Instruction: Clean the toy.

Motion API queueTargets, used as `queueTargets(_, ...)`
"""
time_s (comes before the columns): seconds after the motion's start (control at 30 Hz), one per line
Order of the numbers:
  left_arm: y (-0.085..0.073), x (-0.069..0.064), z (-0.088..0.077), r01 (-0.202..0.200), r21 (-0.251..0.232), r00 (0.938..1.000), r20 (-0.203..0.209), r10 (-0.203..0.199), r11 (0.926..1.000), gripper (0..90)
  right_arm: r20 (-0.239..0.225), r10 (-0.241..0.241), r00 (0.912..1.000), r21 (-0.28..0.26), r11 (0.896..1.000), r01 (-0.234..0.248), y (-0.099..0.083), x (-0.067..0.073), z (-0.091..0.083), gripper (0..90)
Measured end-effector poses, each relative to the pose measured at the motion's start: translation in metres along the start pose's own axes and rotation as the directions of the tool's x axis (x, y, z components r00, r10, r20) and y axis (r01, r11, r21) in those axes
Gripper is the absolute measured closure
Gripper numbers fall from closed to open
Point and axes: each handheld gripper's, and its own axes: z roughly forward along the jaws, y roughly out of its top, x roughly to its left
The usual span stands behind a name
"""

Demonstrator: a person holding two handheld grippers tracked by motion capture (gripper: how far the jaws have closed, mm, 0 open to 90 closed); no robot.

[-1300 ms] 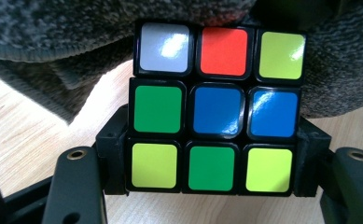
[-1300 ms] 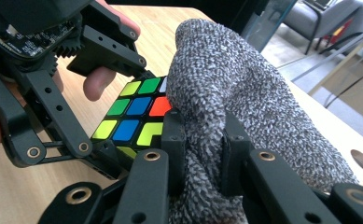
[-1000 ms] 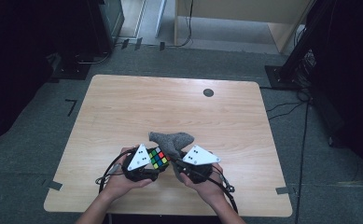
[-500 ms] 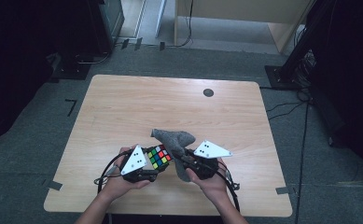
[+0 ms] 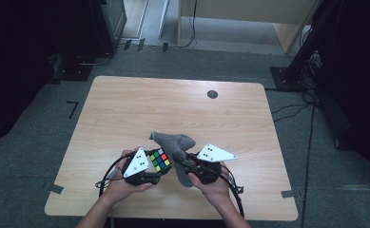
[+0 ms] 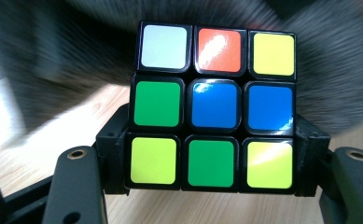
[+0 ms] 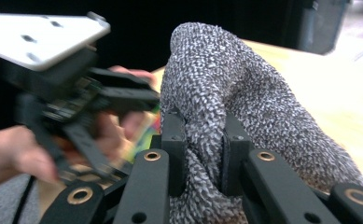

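Note:
A scrambled colour cube (image 5: 160,160) (image 6: 215,127) is held just above the near part of the wooden table (image 5: 125,109), with my left gripper (image 5: 155,166) (image 6: 212,154) shut on its lower sides. Its facing side shows white, orange, yellow, green and blue tiles. A grey knitted cloth (image 5: 179,148) (image 7: 226,107) lies draped right beside the cube, touching it. My right gripper (image 5: 182,164) (image 7: 202,158) is shut on a fold of that cloth, its pads (image 7: 174,140) pinching the fabric. In the right gripper view, the left gripper and the hand holding it appear blurred at the left.
A small dark round hole (image 5: 212,94) sits near the table's far edge. Dark stands and cables surround the table on the grey floor (image 5: 40,118). Cables trail from both grippers over the near table edge.
The right gripper has shifted slightly to the right with the cloth, which now hangs lower beside the cube. The left gripper and the cube have stayed in place.

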Motion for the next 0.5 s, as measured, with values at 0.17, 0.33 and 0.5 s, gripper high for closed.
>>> queueTargets(0.17, 0.002, 0.003, -0.006, 0.016, -0.038, 0.9999, 0.007, -0.016, 0.9992, 33.7, 0.061, 0.014, 0.9980, 0.030, 0.999, -0.016, -0.005, -0.009, 0.002, 77.1)
queueTargets(0.33, 0.000, 0.004, -0.003, 0.017, -0.021, 0.9999, -0.002, -0.017, 0.9996, 33.7, 0.042, 0.053, 0.9977, 0.019, 0.998, -0.054, -0.006, -0.015, 0.000, 77.0)
queueTargets(0.5, -0.001, 0.000, 0.000, -0.001, 0.005, 0.9999, -0.010, 0.001, 1.0000, 33.8, -0.026, -0.020, 0.9994, 0.001, 1.000, 0.020, 0.001, 0.004, 0.001, 76.8)
